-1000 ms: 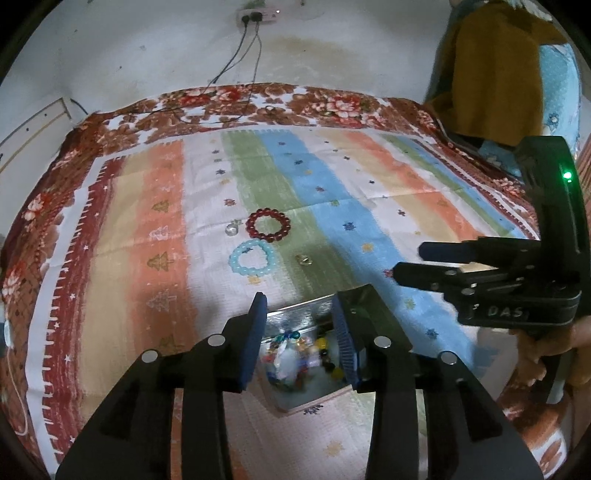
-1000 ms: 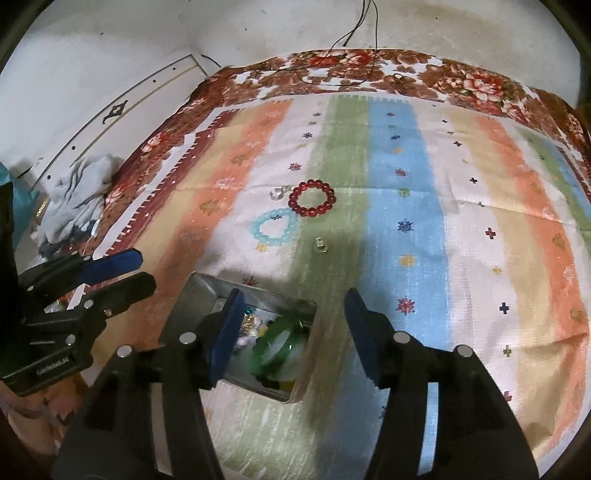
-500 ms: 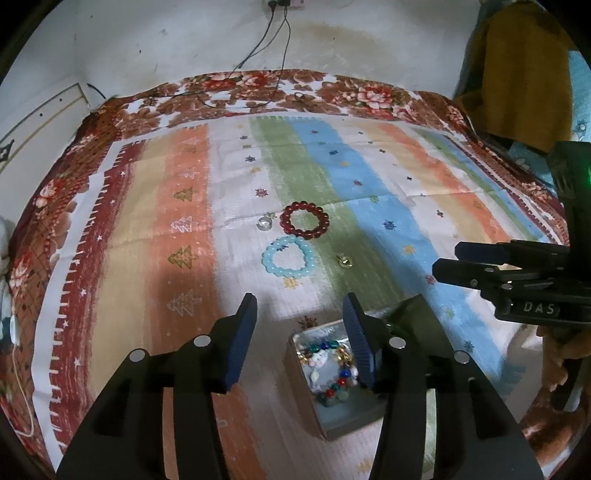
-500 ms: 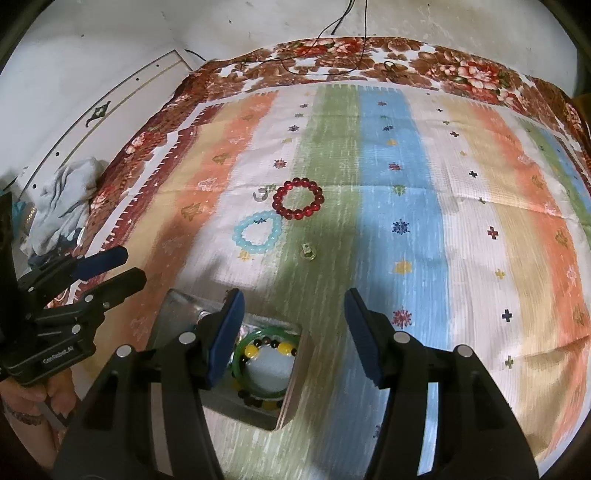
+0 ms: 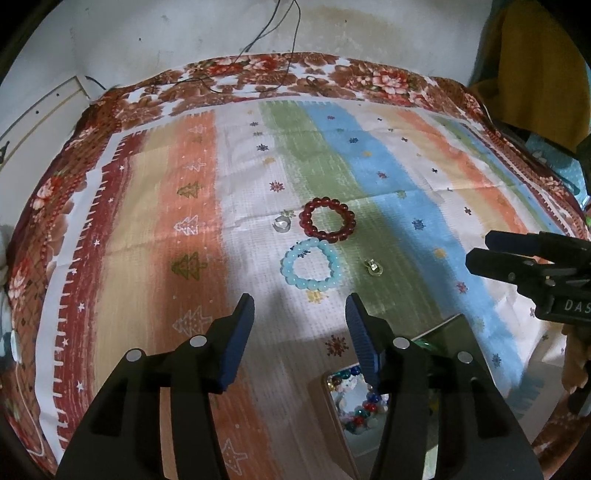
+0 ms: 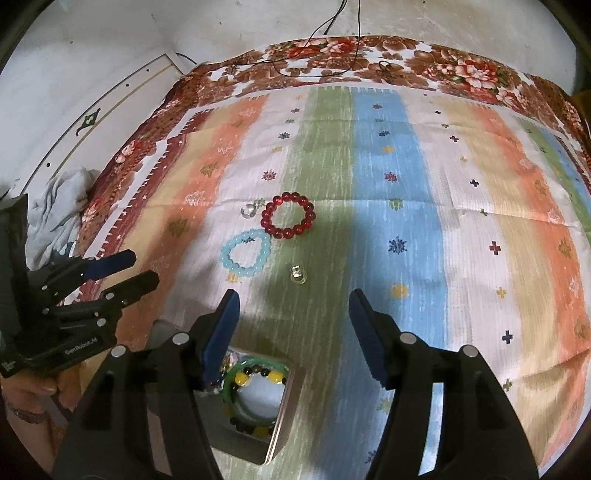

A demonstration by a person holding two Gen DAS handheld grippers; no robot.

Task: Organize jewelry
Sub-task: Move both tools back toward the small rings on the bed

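Observation:
On the striped cloth lie a red bead bracelet (image 5: 327, 220) (image 6: 288, 216), a pale blue bead bracelet (image 5: 311, 267) (image 6: 245, 253), a small silver ring (image 5: 282, 223) (image 6: 248, 210) and a small gold piece (image 5: 373, 267) (image 6: 297, 274). A metal tin (image 5: 334, 417) (image 6: 287, 402) near the front holds several bead pieces, among them a green bangle (image 6: 255, 392). My left gripper (image 5: 300, 325) hovers just short of the blue bracelet, jaws opening, nothing between them. My right gripper (image 6: 291, 325) hangs beyond the tin's far rim, jaws opening and empty.
The cloth's floral border (image 5: 280, 79) runs along the far edge under a white wall with hanging black cables (image 5: 284, 33). A crumpled grey cloth (image 6: 55, 206) lies off the left edge. A mustard-coloured fabric (image 5: 535, 66) hangs at the right. A hand (image 6: 29, 387) grips the left tool.
Both grippers moved away from the tin toward the loose jewelry, and the tin slid down in both views. The jaws of both stand wider apart than before.

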